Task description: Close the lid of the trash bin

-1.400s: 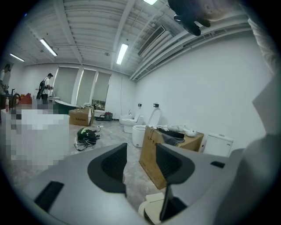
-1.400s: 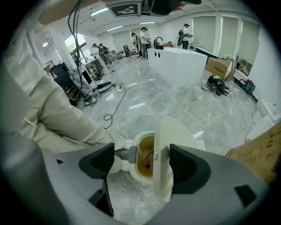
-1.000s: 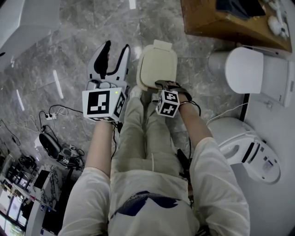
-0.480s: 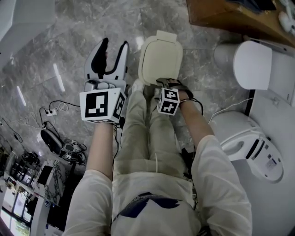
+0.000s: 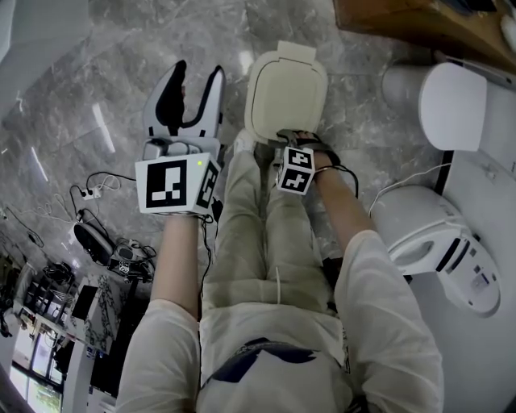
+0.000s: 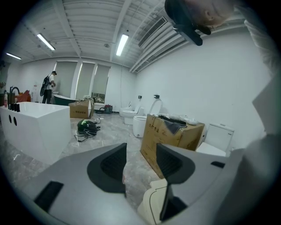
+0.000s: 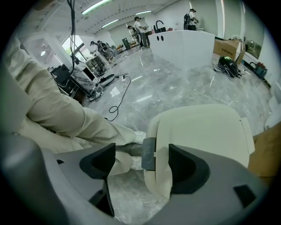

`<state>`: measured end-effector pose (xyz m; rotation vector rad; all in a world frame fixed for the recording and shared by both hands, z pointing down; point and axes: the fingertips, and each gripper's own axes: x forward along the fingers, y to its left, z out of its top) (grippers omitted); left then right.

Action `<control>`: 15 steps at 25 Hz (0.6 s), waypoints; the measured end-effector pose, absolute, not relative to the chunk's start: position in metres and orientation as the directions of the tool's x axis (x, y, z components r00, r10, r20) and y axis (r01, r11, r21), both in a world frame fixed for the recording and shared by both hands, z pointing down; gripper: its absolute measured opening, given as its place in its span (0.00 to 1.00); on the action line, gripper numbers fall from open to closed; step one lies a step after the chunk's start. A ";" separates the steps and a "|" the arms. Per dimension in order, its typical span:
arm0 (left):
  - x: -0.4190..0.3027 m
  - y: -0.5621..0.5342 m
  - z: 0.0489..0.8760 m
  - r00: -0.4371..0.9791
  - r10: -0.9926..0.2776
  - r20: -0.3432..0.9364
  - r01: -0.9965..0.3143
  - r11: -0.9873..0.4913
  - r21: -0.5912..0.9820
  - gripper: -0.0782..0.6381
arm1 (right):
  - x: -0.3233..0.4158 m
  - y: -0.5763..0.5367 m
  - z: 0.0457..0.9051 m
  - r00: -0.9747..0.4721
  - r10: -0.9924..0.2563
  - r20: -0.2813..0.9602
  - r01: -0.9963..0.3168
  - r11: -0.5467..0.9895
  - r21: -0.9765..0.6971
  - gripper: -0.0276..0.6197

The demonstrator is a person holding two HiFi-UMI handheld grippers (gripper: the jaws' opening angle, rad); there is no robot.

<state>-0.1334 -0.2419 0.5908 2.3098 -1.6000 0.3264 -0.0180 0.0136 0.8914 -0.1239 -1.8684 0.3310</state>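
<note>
The cream trash bin (image 5: 286, 93) stands on the marble floor just ahead of the person's feet, its lid lying flat on top. My right gripper (image 5: 295, 142) hovers at the lid's near edge and is open. In the right gripper view the lid (image 7: 202, 132) and its grey front tab (image 7: 149, 154) lie between the spread jaws of the right gripper (image 7: 141, 163). My left gripper (image 5: 193, 89) is held up to the left of the bin, open and empty. The left gripper (image 6: 141, 161) points across the room, with a corner of the bin (image 6: 153, 202) below its jaws.
White toilets (image 5: 427, 242) and a white toilet lid (image 5: 451, 105) stand at the right, a brown cardboard box (image 5: 419, 24) at the upper right. Cables and gear (image 5: 105, 250) lie on the floor at the left. The person's shoe (image 5: 242, 145) is beside the bin.
The head view has shifted slightly, so the bin sits a little higher and further right. Both grippers keep their places relative to the bin; the lid looks unchanged.
</note>
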 end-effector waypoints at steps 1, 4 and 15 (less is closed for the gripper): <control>-0.133 -0.244 0.597 0.353 -0.862 0.363 -0.936 -0.330 0.126 0.38 | -0.018 0.013 0.898 -0.316 0.253 0.914 -0.082 0.953 -0.292 0.64; -0.134 -0.248 0.609 0.358 -0.856 0.373 -0.934 -0.334 0.129 0.38 | -0.019 0.012 0.909 -0.309 0.255 0.916 -0.079 0.953 -0.291 0.64; -0.128 -0.245 0.621 0.371 -0.844 0.388 -0.929 -0.343 0.142 0.38 | -0.018 0.011 0.920 -0.320 0.226 0.920 -0.106 0.956 -0.272 0.57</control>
